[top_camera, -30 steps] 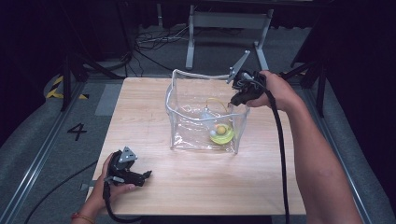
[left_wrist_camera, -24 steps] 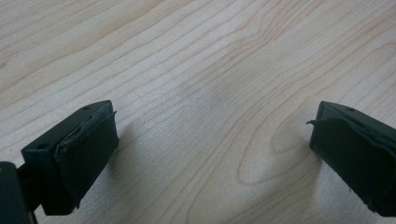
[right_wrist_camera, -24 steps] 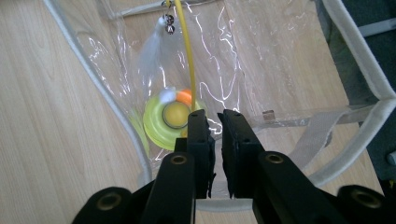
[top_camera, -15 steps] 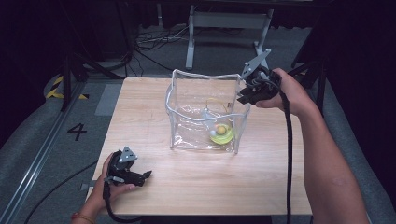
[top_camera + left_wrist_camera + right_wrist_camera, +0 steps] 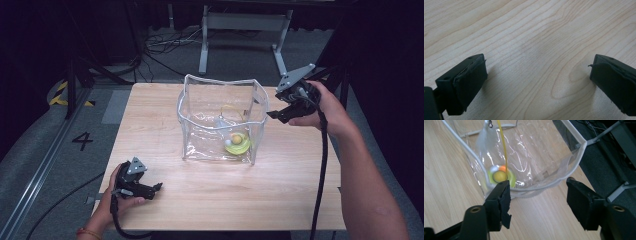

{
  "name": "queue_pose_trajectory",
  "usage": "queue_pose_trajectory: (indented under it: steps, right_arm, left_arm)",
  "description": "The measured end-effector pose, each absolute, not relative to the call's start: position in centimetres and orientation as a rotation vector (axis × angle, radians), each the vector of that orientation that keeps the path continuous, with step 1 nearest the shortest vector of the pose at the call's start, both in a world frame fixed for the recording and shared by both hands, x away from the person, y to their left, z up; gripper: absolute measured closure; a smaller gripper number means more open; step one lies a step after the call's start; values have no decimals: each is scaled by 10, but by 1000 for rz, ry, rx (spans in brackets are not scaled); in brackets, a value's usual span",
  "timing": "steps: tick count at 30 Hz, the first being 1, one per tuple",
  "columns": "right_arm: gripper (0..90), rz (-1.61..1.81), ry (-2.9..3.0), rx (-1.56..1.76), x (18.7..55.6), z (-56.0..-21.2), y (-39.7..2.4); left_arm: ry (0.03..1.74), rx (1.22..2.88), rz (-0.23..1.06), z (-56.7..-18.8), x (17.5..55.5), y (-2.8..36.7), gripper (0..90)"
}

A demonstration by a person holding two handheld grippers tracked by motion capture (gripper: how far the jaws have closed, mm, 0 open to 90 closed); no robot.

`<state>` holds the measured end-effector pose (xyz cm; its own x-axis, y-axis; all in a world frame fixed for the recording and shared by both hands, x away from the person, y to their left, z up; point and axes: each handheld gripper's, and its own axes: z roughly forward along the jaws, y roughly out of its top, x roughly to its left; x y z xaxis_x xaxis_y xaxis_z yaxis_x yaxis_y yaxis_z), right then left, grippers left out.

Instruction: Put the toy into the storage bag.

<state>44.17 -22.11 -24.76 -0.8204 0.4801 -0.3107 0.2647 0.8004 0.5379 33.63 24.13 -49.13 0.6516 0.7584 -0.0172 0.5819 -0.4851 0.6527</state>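
Note:
A clear plastic bag (image 5: 220,82) with a white rim stands open in the middle of the wooden table. At its bottom lies a yellow-green ring with small balls (image 5: 239,144), seen through the bag wall (image 5: 536,157) as the ring (image 5: 500,177) under a yellow cord (image 5: 502,145). My right gripper (image 5: 272,115) hovers just right of the bag's back right corner. Its jaws (image 5: 539,187) have just been opening and stand apart, the rim just beyond them, untouched. My left gripper (image 5: 156,188) rests near the front left table edge, open (image 5: 536,67) over bare wood.
The wooden table (image 5: 150,110) has free room left of and in front of the bag. Behind it stand metal stand legs (image 5: 240,30) with cables on the floor. A floor mark "4" (image 5: 82,141) lies to the left. The right hand is near the table's right edge.
My right gripper has drawn back to the right from the bag's back right rim and its jaws have come apart. The left gripper has stayed put.

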Motion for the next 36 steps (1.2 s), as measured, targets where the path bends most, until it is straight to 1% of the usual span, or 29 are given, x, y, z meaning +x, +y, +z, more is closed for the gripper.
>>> queue_pose_trajectory:
  steps: [5,10,13,15,24,25,28,33,36]
  right_arm:
    - [290,661,2527,564,432,-253,-232]
    - [269,673,2493,565,415,-259,-248]
    - [280,686,2459,579,409,-265,-253]
    - [267,662,2448,584,405,-270,-256]
    - [263,588,2423,594,387,-309,-269]
    - [263,588,2423,594,387,-309,-269]
    - [245,584,2430,603,382,-326,-274]
    - [246,590,2440,639,376,-352,-284]
    - [248,585,2437,656,373,-361,-288]
  left_arm:
    - [1034,2235,365,-491,336,241,13]
    - [1035,2235,364,-491,336,241,13]
    - [1034,2235,365,-491,336,241,13]
    - [1034,2235,365,-491,336,241,13]
    - [1035,2235,365,-491,336,241,13]
    - [1034,2235,365,-491,336,241,13]
    - [1036,2235,363,-491,336,241,13]
    - [1036,2235,363,-491,336,241,13]
    - [1036,2235,363,-491,336,241,13]
